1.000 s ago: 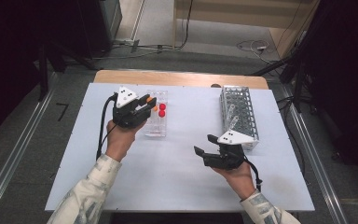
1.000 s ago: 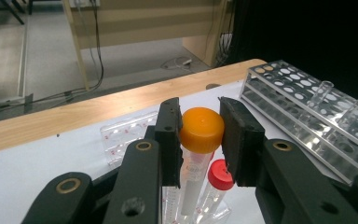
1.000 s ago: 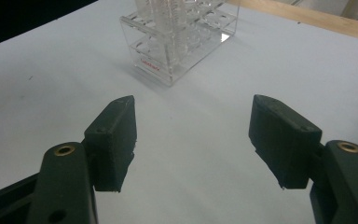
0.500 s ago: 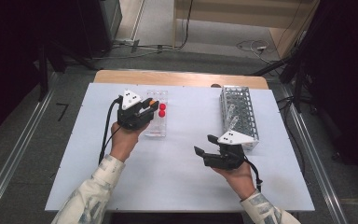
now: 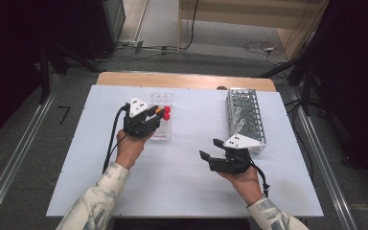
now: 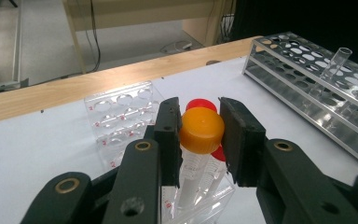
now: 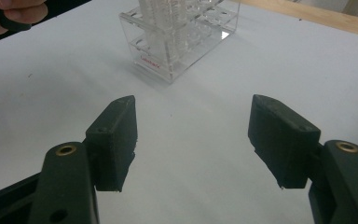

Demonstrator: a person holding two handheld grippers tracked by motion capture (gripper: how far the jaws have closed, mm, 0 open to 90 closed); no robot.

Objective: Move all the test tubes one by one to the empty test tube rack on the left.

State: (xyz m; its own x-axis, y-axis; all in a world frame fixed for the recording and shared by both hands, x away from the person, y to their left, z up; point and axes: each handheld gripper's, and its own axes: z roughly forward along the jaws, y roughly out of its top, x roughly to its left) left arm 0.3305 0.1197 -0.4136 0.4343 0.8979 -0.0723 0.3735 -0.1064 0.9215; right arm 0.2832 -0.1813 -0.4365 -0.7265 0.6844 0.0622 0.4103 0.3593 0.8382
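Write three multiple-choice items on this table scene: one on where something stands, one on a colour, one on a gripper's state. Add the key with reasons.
1. Where does the metal rack stand on the table?
A. Toward the right edge
B. At the near left corner
C. On top of the clear plastic rack

2. What colour is the cap of the tube between the left gripper's pads?
A. Blue
B. Orange
C. Green

3. How does the right gripper stand?
A. Shut on a tube
B. Shut on the metal rack
C. Open, with nothing between its jaws

Key: 1 A, the high view shows it by the right edge, far from the clear plastic rack. 2 B, the left gripper clamps an orange cap. 3 C, the right gripper view shows wide jaws over bare table.
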